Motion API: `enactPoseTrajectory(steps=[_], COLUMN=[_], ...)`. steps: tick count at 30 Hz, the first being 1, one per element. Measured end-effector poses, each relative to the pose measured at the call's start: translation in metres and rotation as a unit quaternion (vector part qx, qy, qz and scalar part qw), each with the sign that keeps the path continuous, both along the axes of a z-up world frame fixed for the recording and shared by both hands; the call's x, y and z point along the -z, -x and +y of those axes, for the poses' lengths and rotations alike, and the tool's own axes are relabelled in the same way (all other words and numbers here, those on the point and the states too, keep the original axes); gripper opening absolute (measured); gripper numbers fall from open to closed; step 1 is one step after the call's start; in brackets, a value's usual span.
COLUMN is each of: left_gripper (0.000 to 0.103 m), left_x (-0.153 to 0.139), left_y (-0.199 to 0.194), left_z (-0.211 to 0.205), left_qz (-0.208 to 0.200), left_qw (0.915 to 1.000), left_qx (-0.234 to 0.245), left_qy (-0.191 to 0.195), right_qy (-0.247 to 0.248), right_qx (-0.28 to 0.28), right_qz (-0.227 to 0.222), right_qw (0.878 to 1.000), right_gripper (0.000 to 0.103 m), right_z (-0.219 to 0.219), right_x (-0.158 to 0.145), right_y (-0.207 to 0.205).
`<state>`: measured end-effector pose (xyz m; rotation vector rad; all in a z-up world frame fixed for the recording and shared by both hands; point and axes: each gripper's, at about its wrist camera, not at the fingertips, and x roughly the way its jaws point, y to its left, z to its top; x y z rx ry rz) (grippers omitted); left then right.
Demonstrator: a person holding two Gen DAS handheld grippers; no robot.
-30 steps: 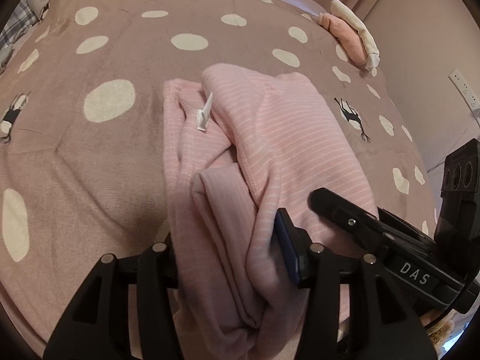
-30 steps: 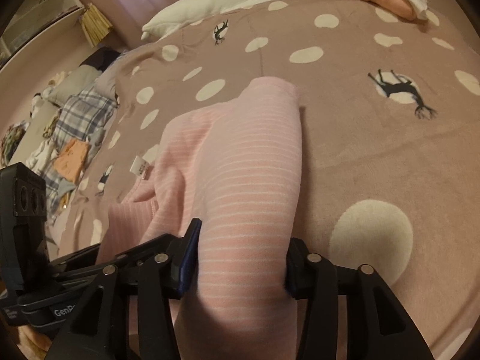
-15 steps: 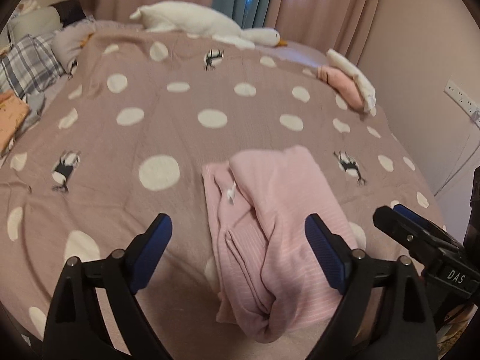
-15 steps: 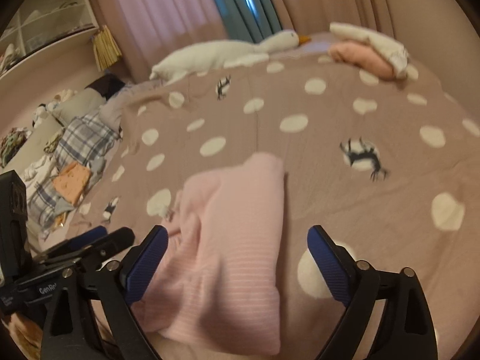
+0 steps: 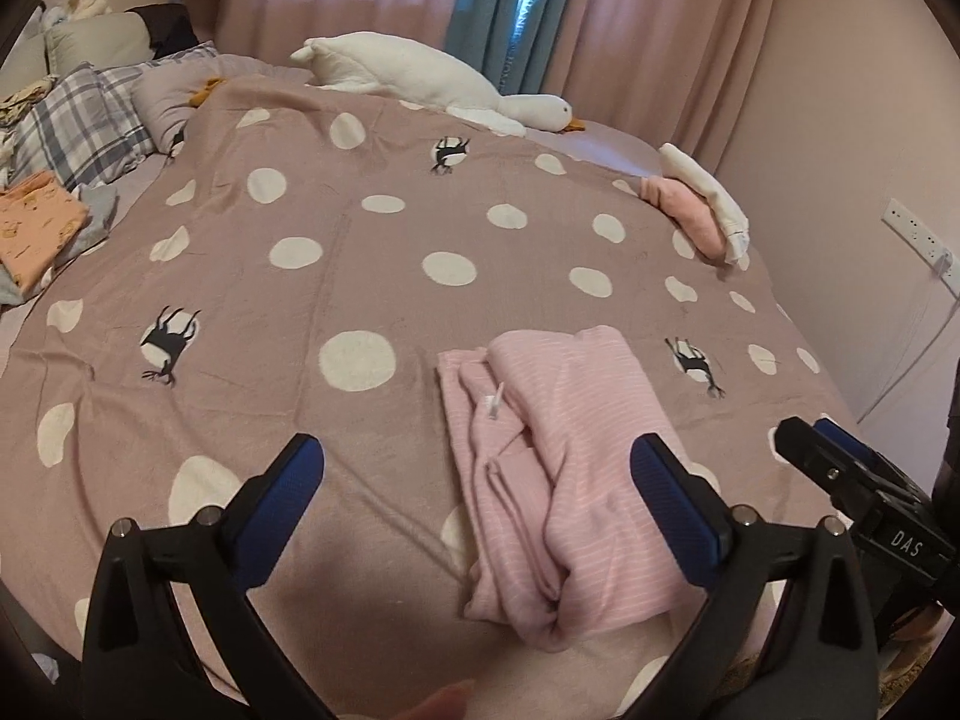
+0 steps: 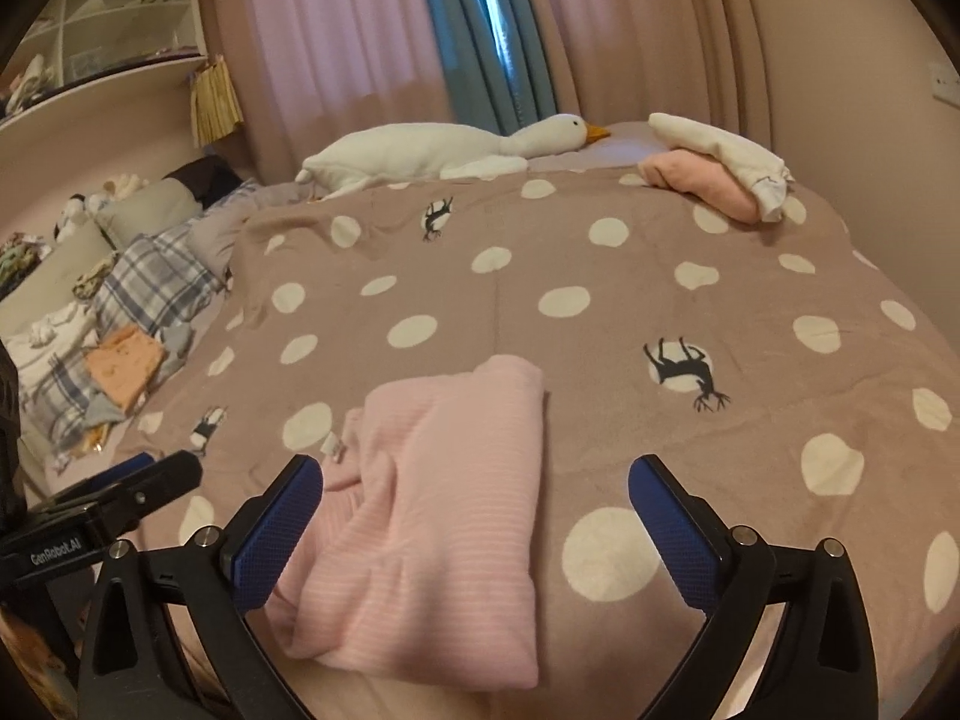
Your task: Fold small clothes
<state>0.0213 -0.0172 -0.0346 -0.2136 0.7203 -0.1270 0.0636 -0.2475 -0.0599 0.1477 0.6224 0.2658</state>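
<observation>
A pink striped garment (image 5: 558,474) lies folded in a loose bundle on the polka-dot blanket (image 5: 360,276), near the front edge of the bed. It also shows in the right wrist view (image 6: 438,516). My left gripper (image 5: 480,504) is open and empty, held above and just in front of the garment. My right gripper (image 6: 477,525) is open and empty too, also above the garment's near end. The right gripper shows at the right edge of the left wrist view (image 5: 864,498).
A white goose plush (image 5: 432,84) lies at the head of the bed. Folded pink and white clothes (image 5: 702,210) sit at the far right corner. Plaid bedding and an orange garment (image 5: 36,228) lie at the left. A wall (image 5: 870,120) runs close on the right.
Both grippers were shut on the pink garment a second ago. They have opened, let it go and pulled back and up, leaving it lying on the blanket.
</observation>
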Motion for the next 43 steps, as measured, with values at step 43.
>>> enactPoseTrajectory(steps=[43], left_gripper=[0.102], left_x=[0.014], left_y=[0.008], left_z=[-0.008], left_qz=[0.028], left_qw=[0.9993], left_qx=[0.026], left_qy=[0.0], right_qy=[0.032], right_qx=[0.021], right_qz=[0.015], right_qw=[0.999], right_gripper=[0.101], right_z=[0.005], right_x=[0.014], right_y=[0.005])
